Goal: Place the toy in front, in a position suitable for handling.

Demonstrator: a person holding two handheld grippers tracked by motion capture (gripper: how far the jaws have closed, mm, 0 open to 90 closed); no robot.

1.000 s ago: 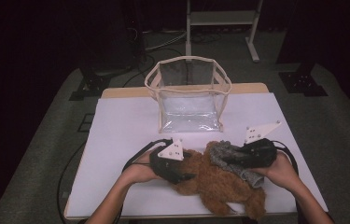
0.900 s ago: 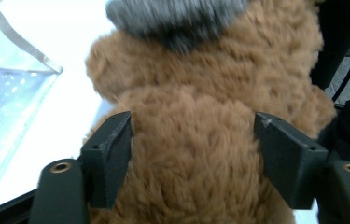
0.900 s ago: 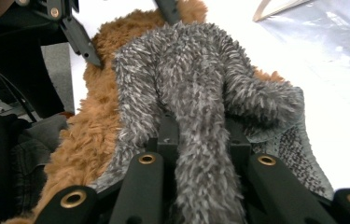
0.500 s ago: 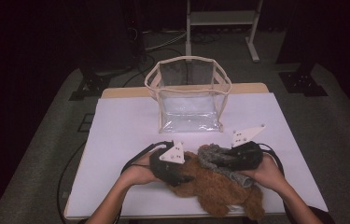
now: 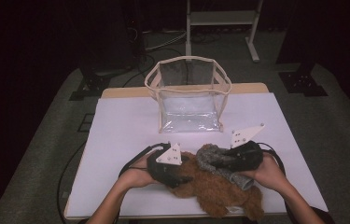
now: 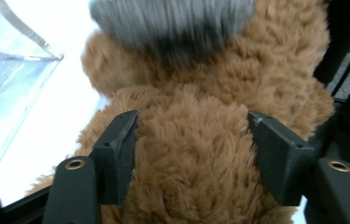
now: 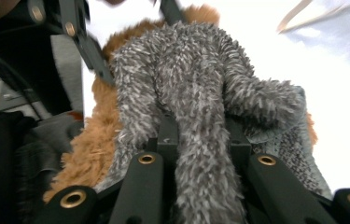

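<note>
brown plush toy [image 5: 219,193] shaggy; grey fuzzy cloth [image 7: 196,102] draped on it. left gripper [image 6: 191,154] jaws clamp the plush, right gripper [image 7: 200,154] pinches the cloth. no legible writing.

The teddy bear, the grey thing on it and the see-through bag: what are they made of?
The teddy bear looks like soft brown plush: long, fluffy fibres. The grey thing seems a fuzzy knitted garment, perhaps chenille yarn; its strands stand out shaggy. The bag looks like clear glossy plastic film, shiny and wrinkled, with cream fabric-like edging.
</note>
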